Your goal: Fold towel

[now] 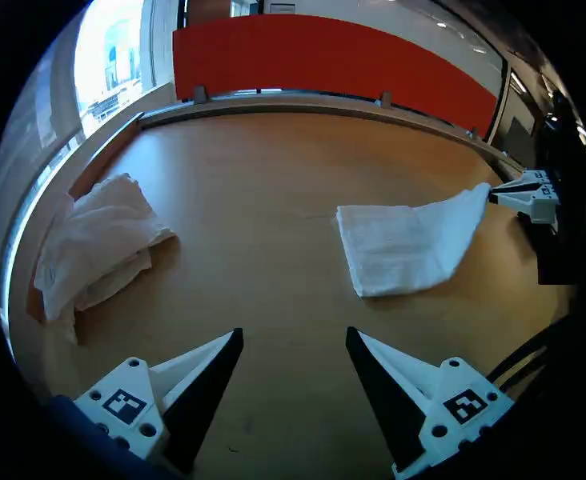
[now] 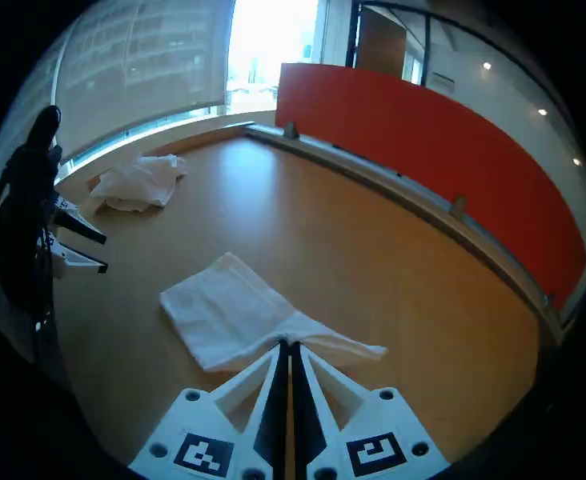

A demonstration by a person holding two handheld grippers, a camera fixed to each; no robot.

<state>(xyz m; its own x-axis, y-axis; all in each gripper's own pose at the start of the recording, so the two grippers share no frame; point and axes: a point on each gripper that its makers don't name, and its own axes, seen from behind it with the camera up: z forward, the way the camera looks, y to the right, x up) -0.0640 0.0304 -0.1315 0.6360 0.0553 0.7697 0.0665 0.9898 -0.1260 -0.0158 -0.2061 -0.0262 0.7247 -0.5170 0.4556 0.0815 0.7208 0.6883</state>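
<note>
A white towel [image 1: 401, 248] lies folded on the wooden table, right of the middle in the left gripper view. Its far right corner is lifted and pinched by the right gripper [image 1: 495, 192]. My left gripper [image 1: 293, 340] stands open over bare wood, well short of the towel. In the right gripper view the same towel [image 2: 229, 316] spreads ahead and to the left, and the right gripper [image 2: 287, 346] is shut on its near corner, which bunches up at the fingertips. The left gripper [image 2: 101, 252] shows open at the far left, held by a person in dark clothing.
A crumpled pile of white towels [image 1: 97, 240] lies at the table's left edge, also seen as the pile [image 2: 141, 182] near the window. An orange divider panel [image 1: 325, 60] runs along the table's far edge. Bare wood [image 1: 253, 208] separates pile and towel.
</note>
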